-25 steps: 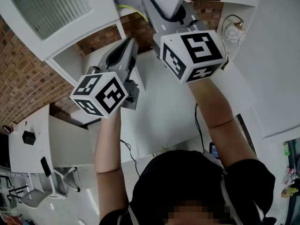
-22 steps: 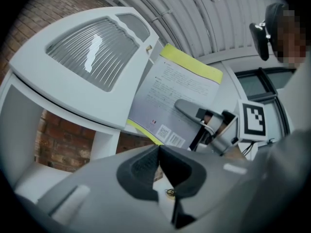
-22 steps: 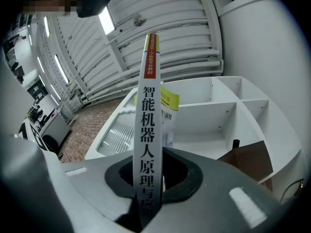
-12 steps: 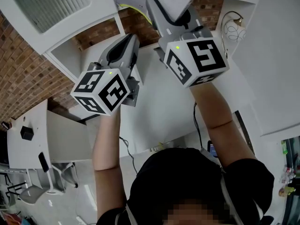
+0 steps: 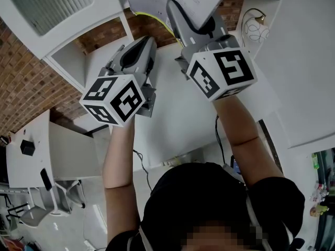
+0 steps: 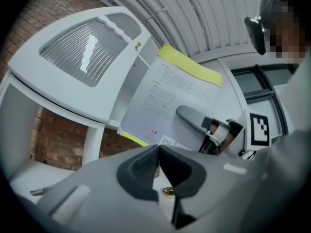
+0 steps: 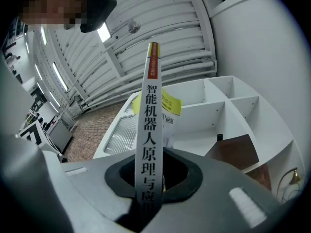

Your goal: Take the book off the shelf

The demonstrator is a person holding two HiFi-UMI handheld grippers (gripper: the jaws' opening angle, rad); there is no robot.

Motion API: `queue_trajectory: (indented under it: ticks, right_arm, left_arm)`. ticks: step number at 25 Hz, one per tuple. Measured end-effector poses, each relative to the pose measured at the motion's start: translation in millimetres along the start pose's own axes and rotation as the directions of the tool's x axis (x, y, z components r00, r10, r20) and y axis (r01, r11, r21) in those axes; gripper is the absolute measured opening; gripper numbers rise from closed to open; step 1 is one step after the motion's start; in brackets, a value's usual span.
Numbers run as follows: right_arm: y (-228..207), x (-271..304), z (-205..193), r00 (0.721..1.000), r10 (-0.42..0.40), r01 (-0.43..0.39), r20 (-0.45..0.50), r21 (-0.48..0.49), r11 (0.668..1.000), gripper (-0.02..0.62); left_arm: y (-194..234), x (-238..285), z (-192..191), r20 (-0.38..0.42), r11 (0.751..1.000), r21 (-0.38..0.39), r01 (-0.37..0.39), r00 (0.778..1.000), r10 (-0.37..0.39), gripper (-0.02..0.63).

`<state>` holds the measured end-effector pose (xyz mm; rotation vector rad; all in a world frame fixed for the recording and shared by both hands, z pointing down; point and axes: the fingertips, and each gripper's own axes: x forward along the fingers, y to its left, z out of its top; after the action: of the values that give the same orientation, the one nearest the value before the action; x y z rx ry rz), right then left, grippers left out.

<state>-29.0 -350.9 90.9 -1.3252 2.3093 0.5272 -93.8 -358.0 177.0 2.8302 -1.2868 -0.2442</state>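
- The right gripper (image 5: 180, 15) has its jaws partly closed on the book (image 7: 151, 125). The pads press on the two covers just behind the spine, and the printed spine faces back toward the hand.
- The book's long axis runs straight out from those fingers, upward and away along the line the gripper points. The grip is at the near end, so most of the book's weight hangs beyond the pads.
- In the left gripper view the book (image 6: 177, 93) stands in the air in front of the shelf (image 6: 99, 125) and seems to be out of its compartment. Its far corner lies near the shelf's front edge, and I cannot tell whether it touches.
- The left gripper (image 6: 158, 154) has its pads together with nothing between them. It sits lower than the book and to its left, just beside the right gripper.
- Judgement: only the right hand bears the book. What remains is to draw it back from the shelf's front edge, keeping the spine in line so the far end does not sag or catch.
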Motion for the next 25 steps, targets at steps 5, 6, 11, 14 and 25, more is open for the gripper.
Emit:
queue_trajectory:
  ticks: [5, 6, 11, 14, 25]
  right_arm:
    - [-6, -19, -20, 1.000, -0.002, 0.003, -0.025, 0.049, 0.999, 0.063]
    - [-6, -23, -24, 0.999, 0.001, 0.001, -0.033, 0.059, 0.998, 0.063]
    - [-6, -39, -47, 0.996, 0.008, -0.002, -0.091, 0.073, 0.997, 0.063]
    - [-2, -48, -63, 0.991, 0.017, -0.008, -0.132, 0.072, 0.997, 0.063]
    - [24, -89, -117, 0.961, 0.070, -0.047, -0.268, 0.093, 0.995, 0.063]
  left_arm:
    - [-11, 0, -8, -0.006, 1.000, 0.013, 0.006, 1.000, -0.006, 0.005]
    - [-12, -1, -10, -0.012, 1.000, 0.013, 0.005, 1.000, -0.005, 0.005]
    - [-11, -4, -26, -0.025, 1.000, 0.002, -0.012, 1.000, 0.012, 0.005]
    - [-7, -9, -37, -0.036, 1.000, -0.003, -0.028, 0.999, 0.028, 0.005]
    - [2, -34, -92, -0.101, 0.994, -0.078, -0.083, 0.992, 0.075, 0.005]
